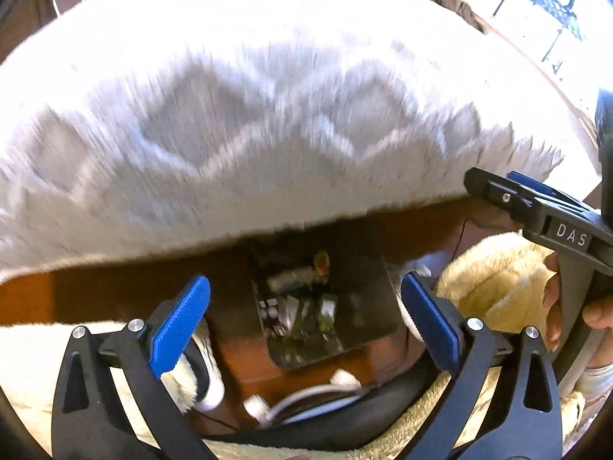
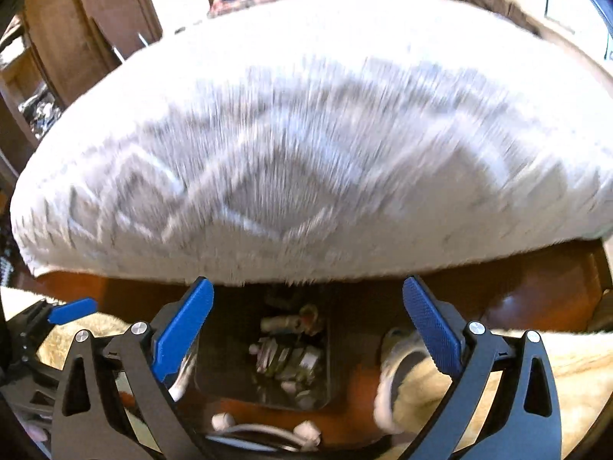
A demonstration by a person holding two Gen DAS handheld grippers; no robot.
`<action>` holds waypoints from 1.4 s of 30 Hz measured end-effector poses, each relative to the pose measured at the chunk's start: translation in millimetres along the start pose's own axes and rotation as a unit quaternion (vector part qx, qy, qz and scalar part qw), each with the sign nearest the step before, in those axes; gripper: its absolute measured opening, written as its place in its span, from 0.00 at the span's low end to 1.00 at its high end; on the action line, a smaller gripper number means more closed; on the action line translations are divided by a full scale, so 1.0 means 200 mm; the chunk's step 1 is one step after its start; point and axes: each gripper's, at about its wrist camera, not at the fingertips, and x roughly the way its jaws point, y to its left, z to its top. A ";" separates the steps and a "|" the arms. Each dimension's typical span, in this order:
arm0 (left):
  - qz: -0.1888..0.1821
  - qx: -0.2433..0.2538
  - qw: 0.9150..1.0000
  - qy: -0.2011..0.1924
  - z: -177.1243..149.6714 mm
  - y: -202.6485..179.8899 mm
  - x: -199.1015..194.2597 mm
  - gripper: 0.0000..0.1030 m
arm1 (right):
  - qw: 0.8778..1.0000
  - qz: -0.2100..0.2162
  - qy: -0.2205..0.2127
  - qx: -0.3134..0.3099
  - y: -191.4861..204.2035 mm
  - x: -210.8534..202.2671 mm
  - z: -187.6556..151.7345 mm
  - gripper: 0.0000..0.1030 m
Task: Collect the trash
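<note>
Trash [image 1: 302, 306] fills the bin [image 1: 367, 291] between my spread, empty jaws; I should steady before reaching.

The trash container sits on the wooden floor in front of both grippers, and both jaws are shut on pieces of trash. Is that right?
Not quite. The trash container does sit there, but both wrist views show the left gripper and right gripper with jaws open, holding nothing.
</note>
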 end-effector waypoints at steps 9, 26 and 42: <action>0.030 -0.004 0.992 -0.126 0.19 -0.03 -0.40 0.92 | 0.994 -0.030 -0.108 0.008 0.00 -0.41 0.21 0.97; 0.086 -0.026 0.966 -0.242 0.27 -0.04 -0.79 0.92 | 0.976 -0.059 -0.212 -0.004 0.14 -0.70 0.21 0.97; 0.084 -0.024 0.960 -0.267 0.27 -0.07 -0.86 0.92 | 0.971 -0.068 -0.229 -0.015 0.17 -0.73 0.21 0.97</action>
